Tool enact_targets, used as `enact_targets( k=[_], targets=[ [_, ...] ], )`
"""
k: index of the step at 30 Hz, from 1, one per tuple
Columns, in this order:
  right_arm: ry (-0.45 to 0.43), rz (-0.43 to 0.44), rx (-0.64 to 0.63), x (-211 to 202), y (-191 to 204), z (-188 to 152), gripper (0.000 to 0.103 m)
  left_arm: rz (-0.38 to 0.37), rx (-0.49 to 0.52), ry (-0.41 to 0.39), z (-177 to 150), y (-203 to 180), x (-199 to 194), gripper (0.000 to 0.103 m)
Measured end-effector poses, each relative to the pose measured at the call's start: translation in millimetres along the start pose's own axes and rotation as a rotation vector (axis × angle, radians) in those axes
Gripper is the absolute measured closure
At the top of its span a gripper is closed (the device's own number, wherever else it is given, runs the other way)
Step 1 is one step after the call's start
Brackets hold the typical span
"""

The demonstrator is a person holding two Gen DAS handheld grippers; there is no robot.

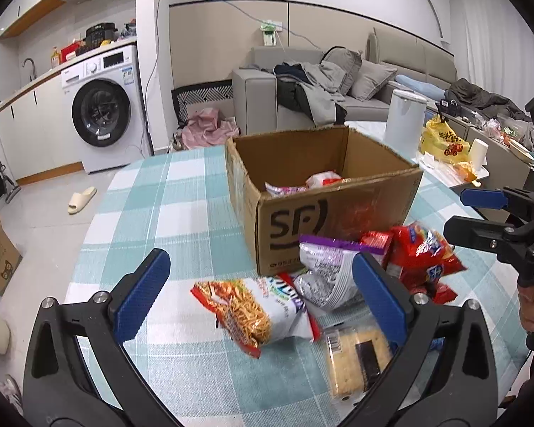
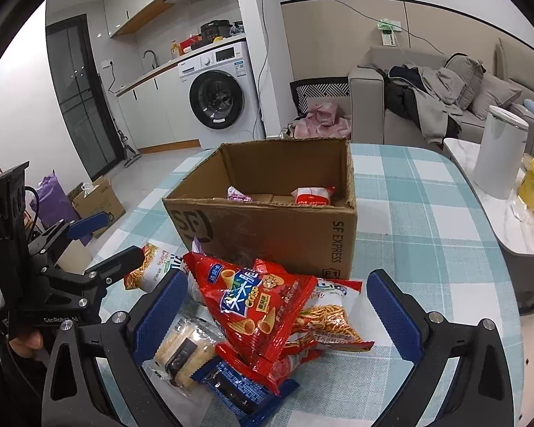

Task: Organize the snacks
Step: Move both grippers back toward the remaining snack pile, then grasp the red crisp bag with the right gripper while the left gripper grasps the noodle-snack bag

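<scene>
Claws are held wide apart on both sides, and nothing is gripped by either one. The left claw (image 1: 260, 295) is hung low over the table (image 1: 181, 192), with a white noodle-stick bag (image 1: 256, 309) lying between its blue pads (image 1: 142, 295). A silver and purple bag (image 1: 327, 270) is seen just beside the right-hand pad, and a clear cracker pack (image 1: 356, 359) is found under that pad, near the front edge of the table. Open checked cloth is left on the left side of this claw, all the way to the round table edge.

The right claw (image 2: 277, 316) is spread around the pile from the other side. A red cone-snack bag (image 2: 256, 306) is stacked on top in the middle, tilted up. A second noodle-stick bag (image 2: 334, 316) is tucked under it on the right, and a blue wrapper (image 2: 238, 384) is laid at the front. Bare cloth is left past the right pad, out to the curved edge.

Behind the pile, a cardboard box (image 2: 267, 227) is set with its top open and its front wall touching the snacks. A white and red packet (image 2: 313, 195) and a pink packet (image 2: 236, 194) are seen on the box floor, with much room left around them. A white canister (image 2: 498, 156) is stood on a side table, well apart.
</scene>
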State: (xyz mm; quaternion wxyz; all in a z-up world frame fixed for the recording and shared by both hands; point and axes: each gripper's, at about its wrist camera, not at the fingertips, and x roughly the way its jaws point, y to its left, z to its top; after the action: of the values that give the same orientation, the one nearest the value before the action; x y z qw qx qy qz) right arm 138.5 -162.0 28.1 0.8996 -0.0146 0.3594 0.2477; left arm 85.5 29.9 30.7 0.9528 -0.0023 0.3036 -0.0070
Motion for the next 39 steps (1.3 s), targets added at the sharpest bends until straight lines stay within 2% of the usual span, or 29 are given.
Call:
enact_targets(
  k=[4,11,24,39],
  targets=[
    [0.02,0.015,-0.01,8,5,-4,0.0,-0.001,-0.015,0.044,-6,4,15,0.001],
    [0.055,0.1,-0.01,24,12,-12,0.001,0.01,-0.032,0.103,-14,12,39,0.001],
    [0.079,0.109,-0.001,43,15,-19,0.001,-0.003,-0.065,0.194,-24,28,77,0.001],
    [0.076,0.103,0.008,48,11,-21,0.002,-0.015,-0.092,0.257,-36,36,108,0.001]
  ],
)
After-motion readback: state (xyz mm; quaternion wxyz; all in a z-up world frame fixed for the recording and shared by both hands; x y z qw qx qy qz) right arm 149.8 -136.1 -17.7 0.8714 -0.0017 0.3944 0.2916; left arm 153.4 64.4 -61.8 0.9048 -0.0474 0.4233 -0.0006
